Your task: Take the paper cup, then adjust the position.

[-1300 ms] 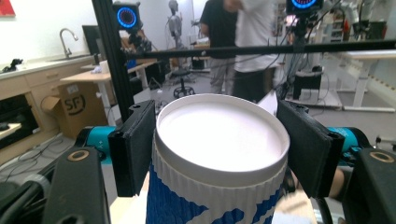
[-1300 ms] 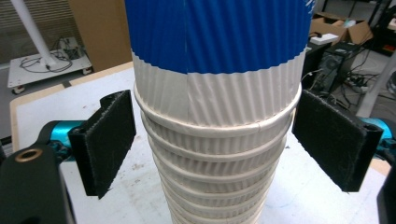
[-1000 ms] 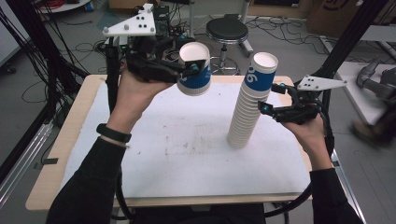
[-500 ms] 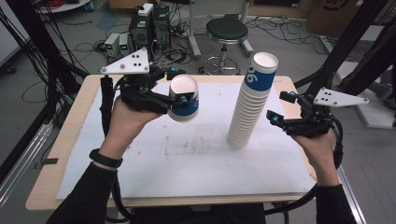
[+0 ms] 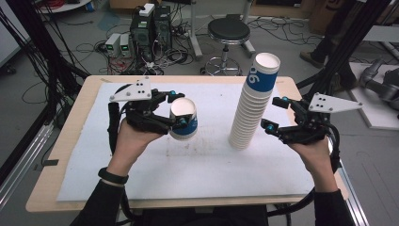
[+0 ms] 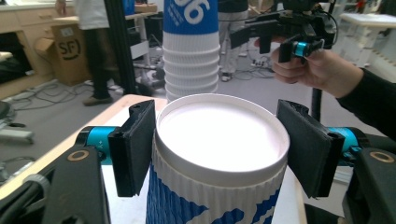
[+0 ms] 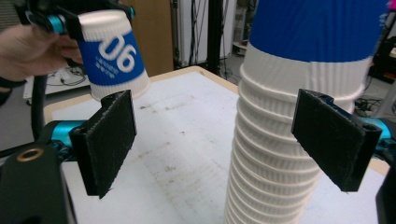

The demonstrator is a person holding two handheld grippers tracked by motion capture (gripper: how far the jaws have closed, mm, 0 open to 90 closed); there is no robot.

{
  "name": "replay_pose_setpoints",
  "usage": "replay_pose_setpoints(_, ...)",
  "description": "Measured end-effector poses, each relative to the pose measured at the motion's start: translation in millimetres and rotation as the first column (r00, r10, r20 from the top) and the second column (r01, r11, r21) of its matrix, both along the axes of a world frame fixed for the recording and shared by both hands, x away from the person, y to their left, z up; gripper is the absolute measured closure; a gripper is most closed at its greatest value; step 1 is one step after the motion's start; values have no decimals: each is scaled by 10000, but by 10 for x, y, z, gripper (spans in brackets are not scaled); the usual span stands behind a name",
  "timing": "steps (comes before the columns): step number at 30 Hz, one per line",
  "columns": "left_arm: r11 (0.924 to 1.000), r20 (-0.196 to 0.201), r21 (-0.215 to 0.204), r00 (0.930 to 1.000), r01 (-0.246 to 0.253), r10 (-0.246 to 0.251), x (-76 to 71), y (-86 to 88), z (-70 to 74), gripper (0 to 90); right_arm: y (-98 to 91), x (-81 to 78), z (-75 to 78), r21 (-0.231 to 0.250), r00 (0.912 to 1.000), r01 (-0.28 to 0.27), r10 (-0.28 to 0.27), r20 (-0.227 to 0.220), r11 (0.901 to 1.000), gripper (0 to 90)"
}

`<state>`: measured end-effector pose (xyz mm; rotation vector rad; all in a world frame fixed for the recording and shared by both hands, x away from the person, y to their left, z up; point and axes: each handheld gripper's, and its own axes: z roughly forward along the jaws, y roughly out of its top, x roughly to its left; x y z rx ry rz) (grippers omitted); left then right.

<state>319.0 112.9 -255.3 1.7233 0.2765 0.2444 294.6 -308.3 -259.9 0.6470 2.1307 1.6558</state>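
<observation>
Since a second ago the left tongs (image 5: 178,109), clamped on a single cup (image 5: 184,120), have carried it from the upper middle down toward the worktop (image 5: 141,174), left of centre. The right tongs (image 5: 275,115), open beside the cup stack (image 5: 251,101), have just been closing slightly around nothing.

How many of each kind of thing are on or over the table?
Single paper cup, held in the left hand-held gripper: 1
Stack of paper cups: 1
Hand-held grippers, counting the right one: 2
Total: 4
</observation>
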Motion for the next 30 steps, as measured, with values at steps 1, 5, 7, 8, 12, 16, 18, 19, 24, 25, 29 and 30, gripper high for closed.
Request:
replay_pose_setpoints(1, 10000, -18, 2, 10000, -14, 14, 3, 6, -24, 307, 0, 0, 0, 0, 10000, 0, 0, 0, 10000, 142)
replay_pose_setpoints(5, 9999, -128, -133, 9999, -48, 46, 22, 45, -85, 307, 73, 17, -13, 66, 10000, -57, 58, -63, 10000, 142)
replay_pose_setpoints(7, 9998, -153, -140, 9998, -109, 107, 37, 69, -87, 307, 104, 12, -21, -11, 9999, -40, 40, -134, 10000, 141)
replay_pose_setpoints(8, 9997, -155, -227, 9999, -74, 71, 42, 87, -85, 307, 120, 11, -40, 11, 9999, -36, 36, -94, 10000, 142)
replay_pose_setpoints(12, 9997, -104, -214, 9999, -117, 115, 33, 108, -81, 307, 113, 0, -71, -12, 9998, 8, -8, -183, 10000, 142)
replay_pose_setpoints(16, 9992, -71, -393, 9999, -93, 91, 11, 113, -65, 307, 121, -3, -95, -16, 9998, -21, 21, -173, 10000, 142)
replay_pose_setpoints(18, 9987, 11, -496, 10000, -67, 68, -12, 115, -35, 307, 135, -9, -100, -60, 9999, -101, 101, -112, 9999, 142)
replay_pose_setpoints(19, 9987, 11, -496, 10000, -67, 68, -12, 115, -35, 307, 135, -9, -100, -60, 9999, -101, 101, -112, 9999, 142)
replay_pose_setpoints(24, 9985, -53, -540, 9999, 92, -95, -28, 110, -22, 307, 151, -15, -111, -100, 9994, -304, 302, -143, 9995, 142)
replay_pose_setpoints(25, 9984, -76, -551, 9999, 130, -134, -27, 112, -22, 307, 152, -12, -114, -88, 9993, -356, 355, -101, 9993, 142)
replay_pose_setpoints(29, 9979, -106, -608, 9997, 227, -234, -33, 110, -22, 307, 194, -25, -120, -140, 9967, -801, 798, -172, 9967, 142)
replay_pose_setpoints(30, 9975, -147, -656, 9995, 269, -280, -37, 107, -26, 307, 194, -25, -120, -140, 9967, -801, 798, -172, 9967, 142)
